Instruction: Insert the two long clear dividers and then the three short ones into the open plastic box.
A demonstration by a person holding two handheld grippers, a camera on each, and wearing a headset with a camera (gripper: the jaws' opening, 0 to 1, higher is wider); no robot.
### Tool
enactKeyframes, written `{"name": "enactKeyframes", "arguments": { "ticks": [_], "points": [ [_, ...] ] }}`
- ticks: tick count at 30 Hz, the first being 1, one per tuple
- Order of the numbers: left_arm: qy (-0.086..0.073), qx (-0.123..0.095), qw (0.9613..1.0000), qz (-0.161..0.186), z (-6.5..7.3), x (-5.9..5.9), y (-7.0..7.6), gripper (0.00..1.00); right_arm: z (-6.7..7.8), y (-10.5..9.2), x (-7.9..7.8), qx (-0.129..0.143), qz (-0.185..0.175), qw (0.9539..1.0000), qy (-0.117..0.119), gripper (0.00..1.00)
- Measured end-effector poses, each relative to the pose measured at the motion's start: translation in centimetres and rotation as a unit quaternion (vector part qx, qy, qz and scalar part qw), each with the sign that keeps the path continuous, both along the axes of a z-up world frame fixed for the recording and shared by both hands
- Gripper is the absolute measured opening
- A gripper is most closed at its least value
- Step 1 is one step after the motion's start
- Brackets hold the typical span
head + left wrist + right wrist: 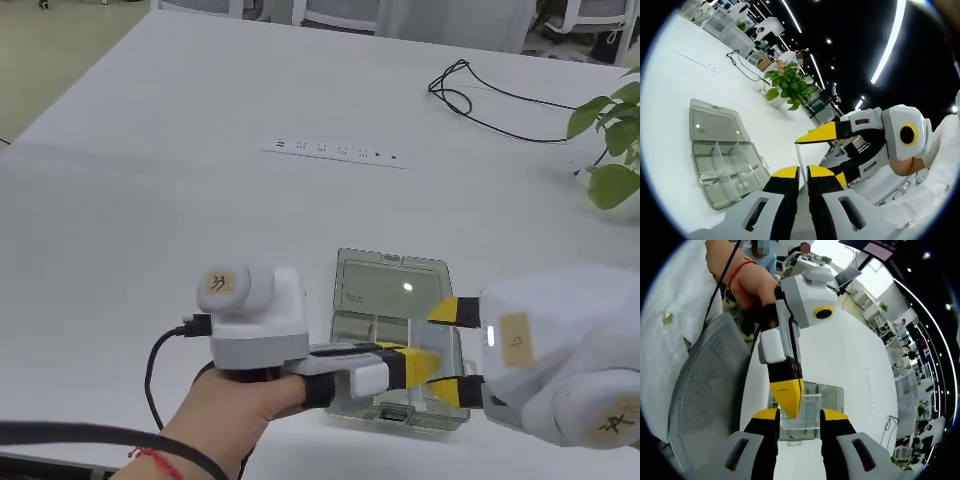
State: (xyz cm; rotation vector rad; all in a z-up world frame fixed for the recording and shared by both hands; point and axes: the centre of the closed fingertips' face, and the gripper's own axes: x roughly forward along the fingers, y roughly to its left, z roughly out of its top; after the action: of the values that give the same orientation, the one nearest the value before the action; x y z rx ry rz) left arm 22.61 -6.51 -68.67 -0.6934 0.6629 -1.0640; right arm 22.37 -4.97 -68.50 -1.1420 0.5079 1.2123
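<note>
1. 1 open plastic box [388, 300] lies on the white table [150, 200]. Its lid is folded flat on the far side of its base. Clear partitions show inside the base, but I cannot count them.
2. There are 2 grippers. The left gripper [420, 365], held in 1 hand [235, 410], reaches in from the box's left, with its tips above the near right part of the base.
3. Its jaws are pressed nearly together, pinching 1 clear divider [798, 156] that stands edge-on above the box. Whether it is a long or a short one I cannot tell.
4. The right gripper [455, 350] is at the box's right edge. Its 2 jaws are spread wide on either side of the left gripper's tips and grip nothing.
5. Beyond the box lie 1 white power strip [335, 150] and 1 black cable [490, 95]. 1 green plant [610, 140] stands far right of it.
</note>
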Motion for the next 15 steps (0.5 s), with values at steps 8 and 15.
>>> {"name": "enactKeyframes", "arguments": {
  "ticks": [8,15],
  "points": [
    [0.004,-0.002,1.0000,-0.002,-0.01,-0.05,-0.04,0.00,0.06,0.08,-0.08,-0.006,0.004,1.0000,-0.004,0.33],
    [0.016,-0.011,0.9998,0.007,-0.08,0.04,0.14,0.00,0.10,0.22,-0.09,-0.005,0.010,0.9999,-0.009,0.33]
  ]
}}
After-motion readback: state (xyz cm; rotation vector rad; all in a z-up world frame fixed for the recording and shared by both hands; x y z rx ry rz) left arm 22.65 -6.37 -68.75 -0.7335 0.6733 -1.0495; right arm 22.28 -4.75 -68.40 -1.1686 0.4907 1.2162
